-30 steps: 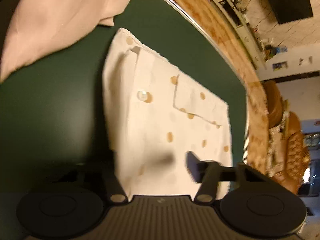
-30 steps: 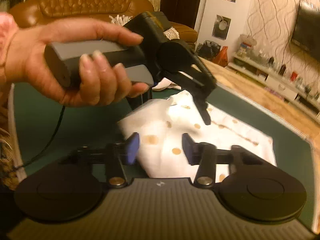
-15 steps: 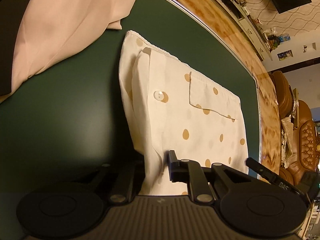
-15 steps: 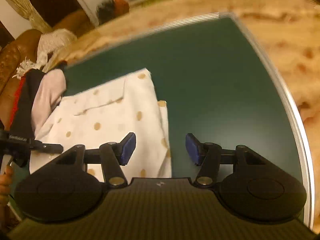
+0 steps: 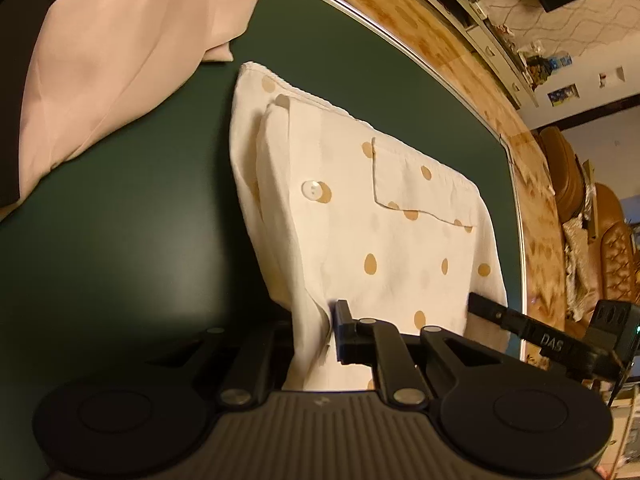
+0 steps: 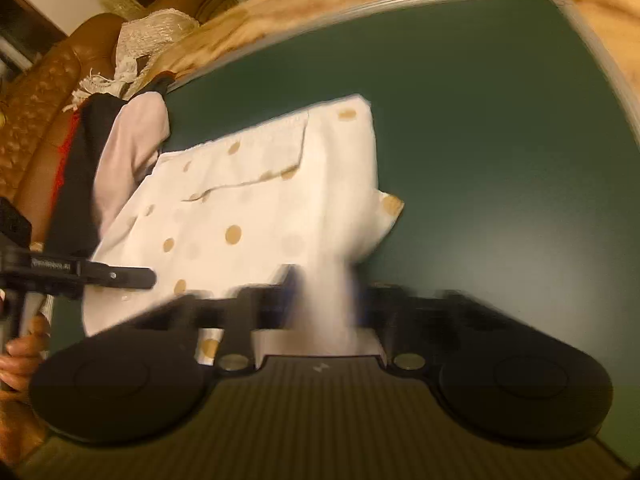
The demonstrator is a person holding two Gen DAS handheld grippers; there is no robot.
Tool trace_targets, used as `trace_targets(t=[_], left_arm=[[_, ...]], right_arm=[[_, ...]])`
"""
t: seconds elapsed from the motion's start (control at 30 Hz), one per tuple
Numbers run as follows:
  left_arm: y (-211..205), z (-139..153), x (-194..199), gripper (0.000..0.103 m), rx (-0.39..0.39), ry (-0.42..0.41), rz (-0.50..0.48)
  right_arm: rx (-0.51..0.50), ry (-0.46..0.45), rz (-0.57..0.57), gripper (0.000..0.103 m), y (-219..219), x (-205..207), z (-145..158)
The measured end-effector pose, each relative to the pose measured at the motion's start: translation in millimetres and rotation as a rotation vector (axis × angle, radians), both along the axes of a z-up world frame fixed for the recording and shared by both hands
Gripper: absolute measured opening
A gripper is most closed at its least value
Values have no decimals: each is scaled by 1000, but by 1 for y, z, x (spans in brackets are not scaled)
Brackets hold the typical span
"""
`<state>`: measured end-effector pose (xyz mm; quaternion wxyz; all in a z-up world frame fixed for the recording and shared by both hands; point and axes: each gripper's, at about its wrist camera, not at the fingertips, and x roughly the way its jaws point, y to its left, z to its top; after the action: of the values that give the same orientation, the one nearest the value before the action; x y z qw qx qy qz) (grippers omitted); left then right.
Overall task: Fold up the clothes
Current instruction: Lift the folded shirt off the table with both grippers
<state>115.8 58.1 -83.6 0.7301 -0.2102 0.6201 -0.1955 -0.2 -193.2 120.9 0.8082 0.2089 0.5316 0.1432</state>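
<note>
A folded white shirt with tan polka dots (image 5: 360, 220) lies on the dark green table (image 5: 120, 220); it also shows in the right wrist view (image 6: 248, 208). My left gripper (image 5: 312, 336) is shut on the shirt's near left edge. My right gripper (image 6: 324, 300) is closed on the shirt's near right edge; that view is motion-blurred. The right gripper's finger (image 5: 520, 324) shows at the shirt's right corner in the left wrist view. The left gripper's finger (image 6: 116, 276) shows at the left in the right wrist view.
A pale pink garment (image 5: 120, 48) lies at the table's far left, also in the right wrist view (image 6: 128, 148) over dark clothes (image 6: 80, 168). The table's metal rim (image 5: 516, 200) borders a wooden floor. A brown sofa (image 6: 40, 120) stands beyond.
My left gripper closed on the shirt's near left edge. My right gripper swung down to the shirt's near right edge and closed on it.
</note>
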Motion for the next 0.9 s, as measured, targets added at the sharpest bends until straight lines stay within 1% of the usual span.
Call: trace_targets(t=[0.07,0.17,0.23,0.3,0.43,0.57,0.7,0.77,0.9], left_arm=[[-1,3,-3,6,15,-21,3],[-5,14,-9,3,44,-76,-6],[-8,26,-15,3,62,-116,-17],[-8,36,-19,3,72,-135,-14],[-9,54,-27,3,107,-169,-5],[-4,69,-37,2,98,-188,31],[-1,86,-53,2,91,-225,57],[6,93,-63,2,84,-236,80],[34,111,-94,2,69,-264,145]], right_arm=[[29,-4,-27,11,-3,-4,-2],[53,-23,-58,10,-3,-7,0],[73,-58,-74,10,-2,-11,8],[84,-101,-79,9,0,-17,21],[89,-173,-52,9,11,-22,49],[100,-213,-18,9,21,-25,70],[107,-243,17,9,29,-25,88],[115,-251,40,9,35,-23,97],[133,-267,102,9,54,-23,121]])
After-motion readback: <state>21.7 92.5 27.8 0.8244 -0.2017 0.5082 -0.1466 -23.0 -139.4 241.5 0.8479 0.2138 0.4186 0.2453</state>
